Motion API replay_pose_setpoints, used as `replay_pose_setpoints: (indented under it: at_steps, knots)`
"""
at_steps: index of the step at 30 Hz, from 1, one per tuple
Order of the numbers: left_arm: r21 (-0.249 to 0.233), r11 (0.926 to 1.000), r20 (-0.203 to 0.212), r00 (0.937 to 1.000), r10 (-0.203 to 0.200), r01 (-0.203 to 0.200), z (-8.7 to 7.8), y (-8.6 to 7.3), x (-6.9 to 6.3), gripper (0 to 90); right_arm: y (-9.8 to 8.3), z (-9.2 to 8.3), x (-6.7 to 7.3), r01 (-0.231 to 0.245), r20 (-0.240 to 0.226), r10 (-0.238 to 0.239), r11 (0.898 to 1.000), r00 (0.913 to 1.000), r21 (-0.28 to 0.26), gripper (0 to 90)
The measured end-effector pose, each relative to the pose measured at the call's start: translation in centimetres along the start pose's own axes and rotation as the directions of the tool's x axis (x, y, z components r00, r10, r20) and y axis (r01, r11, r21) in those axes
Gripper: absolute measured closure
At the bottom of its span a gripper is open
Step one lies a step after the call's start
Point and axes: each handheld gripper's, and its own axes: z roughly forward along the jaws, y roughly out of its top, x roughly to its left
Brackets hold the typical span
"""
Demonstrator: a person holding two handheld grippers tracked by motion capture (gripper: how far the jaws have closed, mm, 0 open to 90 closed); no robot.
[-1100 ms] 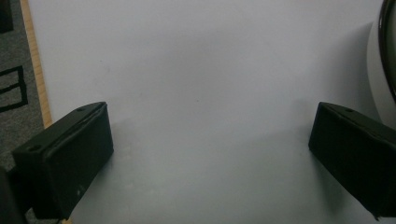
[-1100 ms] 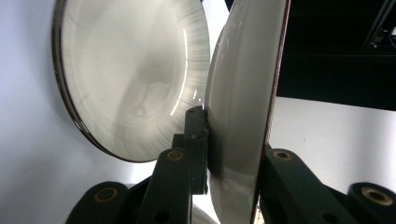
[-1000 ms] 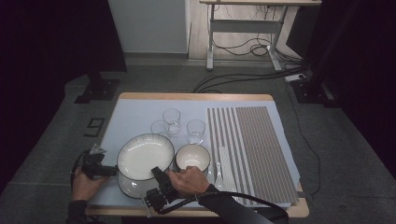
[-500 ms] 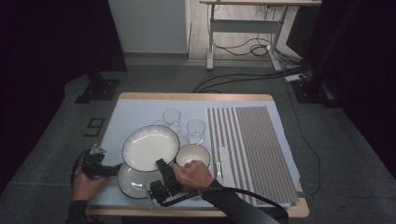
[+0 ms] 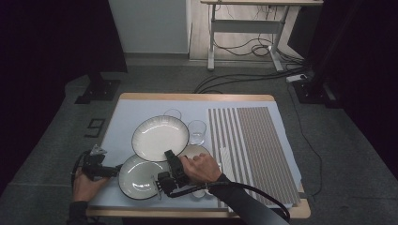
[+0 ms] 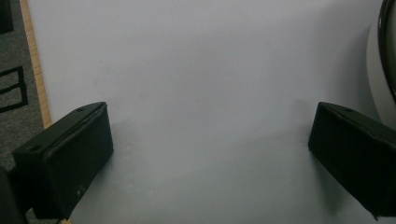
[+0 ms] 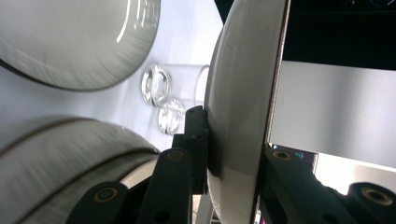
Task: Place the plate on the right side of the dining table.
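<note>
Left tongs (image 5: 110,171): in my left hand (image 5: 87,183) at the near left of the surface (image 5: 126,112), lying low, tips just beside the left rim of the lower plate (image 5: 138,177). In the left gripper view the 2 jaws stand wide apart over bare white cover, nothing between them; the plate rim (image 6: 387,51) curves in at the right edge, beside the right jaw. I cannot tell whether that jaw touches it.

Lower plate: flat on the surface at the near edge, white with a dark rim.

Upper plate (image 5: 159,137): white, dark rim, lifted and tilted, its near edge overlapping the lower plate's far edge. In the right gripper view it stands on edge (image 7: 238,107) between my jaws.

Right tongs (image 5: 172,161): in my right hand (image 5: 202,168), closed tight on the near rim of the upper plate, 1 jaw on its underside, 1 on the inner face.

Behind the upper plate: 1 glass (image 5: 172,114), mostly hidden. Right of that plate: 1 glass (image 5: 197,131), upright. A bowl (image 5: 195,151) sits partly under my right hand.

Far right: striped mat (image 5: 253,145), flat on the surface.
</note>
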Motion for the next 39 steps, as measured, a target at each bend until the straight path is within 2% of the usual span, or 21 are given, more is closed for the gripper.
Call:
replay_pose_setpoints:
  at_steps: [8,22,36,39]
  knots:
    - [0.001,1.0000,0.001,1.0000,0.000,0.000,0.0,0.0,0.0,0.0,-1.2,0.2,-0.6,0.000,0.015,-0.001,0.999,0.9999,0.034,78.5]
    - [0.000,1.0000,0.000,1.0000,0.000,0.000,0.0,0.0,0.0,0.0,-4.1,0.2,-1.4,-0.042,0.037,0.038,0.993,0.9986,0.106,78.5]
    - [0.001,1.0000,0.001,1.0000,0.000,0.000,0.0,0.0,0.0,0.0,-7.1,0.0,-1.9,-0.074,0.063,0.064,0.980,0.9960,0.183,78.5]
    - [0.001,1.0000,0.001,1.0000,-0.001,0.001,0.0,0.0,0.0,0.0,-8.1,-0.1,-2.0,-0.088,0.069,0.075,0.975,0.9948,0.204,78.5]
